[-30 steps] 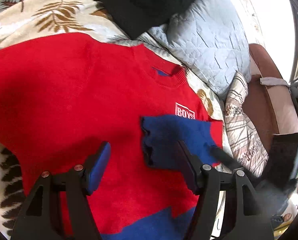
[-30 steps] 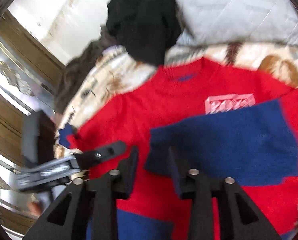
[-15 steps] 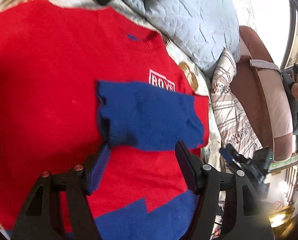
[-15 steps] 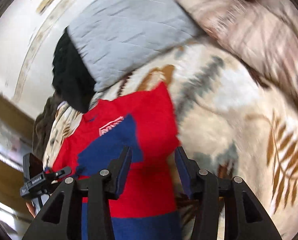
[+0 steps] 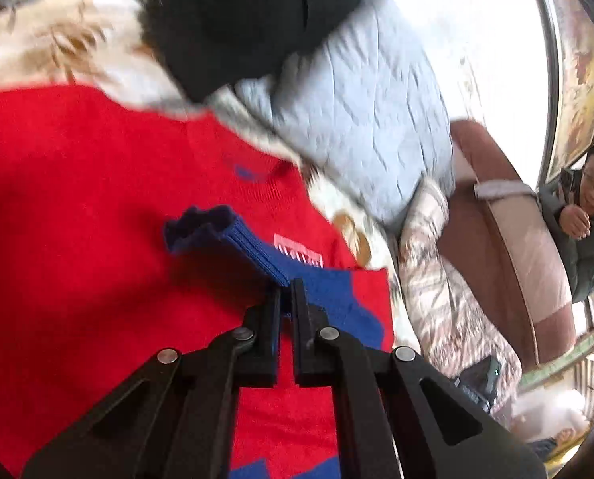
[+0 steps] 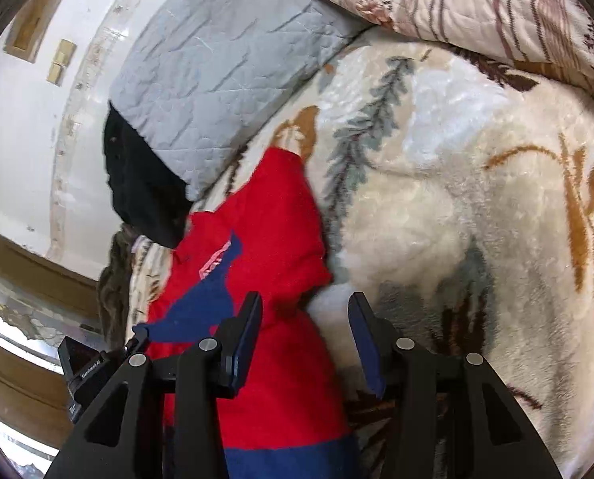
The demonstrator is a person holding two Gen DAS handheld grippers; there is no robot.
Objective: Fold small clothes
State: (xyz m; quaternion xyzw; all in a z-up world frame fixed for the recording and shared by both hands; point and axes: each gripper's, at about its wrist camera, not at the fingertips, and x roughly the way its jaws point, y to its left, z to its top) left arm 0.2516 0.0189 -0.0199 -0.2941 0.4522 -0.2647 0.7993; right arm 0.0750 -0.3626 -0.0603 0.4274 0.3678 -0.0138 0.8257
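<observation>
A red sweater (image 5: pixel 77 207) with a blue hem lies flat on a leaf-patterned blanket (image 6: pixel 456 183). Its blue sleeve (image 5: pixel 225 239) is folded across the chest, over a white logo patch (image 5: pixel 298 249). My left gripper (image 5: pixel 285 295) is shut on the edge of the blue sleeve cuff, which is lifted off the red body. In the right wrist view the sweater (image 6: pixel 269 239) lies to the left. My right gripper (image 6: pixel 304 319) is open and empty over the sweater's right edge and the blanket.
A black garment (image 5: pixel 249 16) lies beyond the collar. A grey quilted pillow (image 5: pixel 360 119) and a patterned quilt (image 5: pixel 440 279) lie to the right. A brown sofa (image 5: pixel 508 239) with a person (image 5: pixel 588 215) stands beyond the bed.
My left gripper has closed on the blue sleeve cuff and raised it. My right gripper let go of the sleeve, opened and swung right to the sweater's edge.
</observation>
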